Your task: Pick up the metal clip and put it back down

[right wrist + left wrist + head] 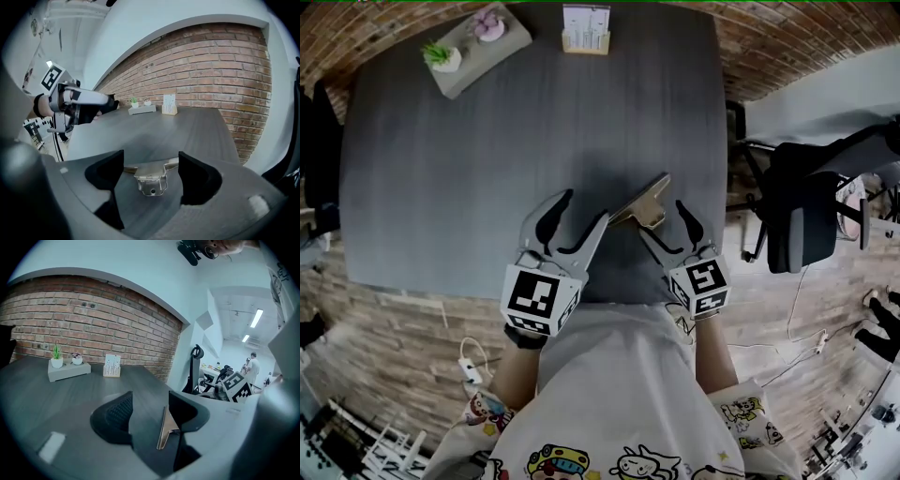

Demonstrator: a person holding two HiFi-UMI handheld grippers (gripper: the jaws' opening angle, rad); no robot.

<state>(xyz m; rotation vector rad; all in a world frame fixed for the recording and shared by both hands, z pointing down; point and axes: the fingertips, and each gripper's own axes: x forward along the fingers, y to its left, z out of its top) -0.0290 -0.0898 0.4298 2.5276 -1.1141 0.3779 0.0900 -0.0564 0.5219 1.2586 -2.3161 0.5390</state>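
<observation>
Item: metal clip (643,202), pale brass-toned sheet metal, a flat plate with a folded bracket-like tab pierced by a small hole. Lies on the dark grey worktop (469,159), close to the near edge, right of centre. Position relative to tools: between the spread jaws of the right hand-held gripper (664,225), tab turned toward that gripper's camera, neither pad touching. Seen edge-on just beside the right-hand jaw of the left hand-held gripper (581,210), likewise spread wide and gripping nothing. Contact between that jaw tip and the plate's left end cannot be settled. Handling, by judgement: light, rigid, not fragile; smooth and probably slippery against the pads. Thin plate sits low on the surface, so hard to get under, and likely to skate or pivot if nudged from one side only. Recommended hold: across the raised tab, which appears to offer height and two opposed faces, with jaws squared and closed evenly. Set down gently to avoid a bounce. Also present: grey tray (478,52) with two small potted plants, far left; card stand (586,28), far edge near centre; office chair (802,220), off the worktop to the right. Status: pick-up not yet made.
</observation>
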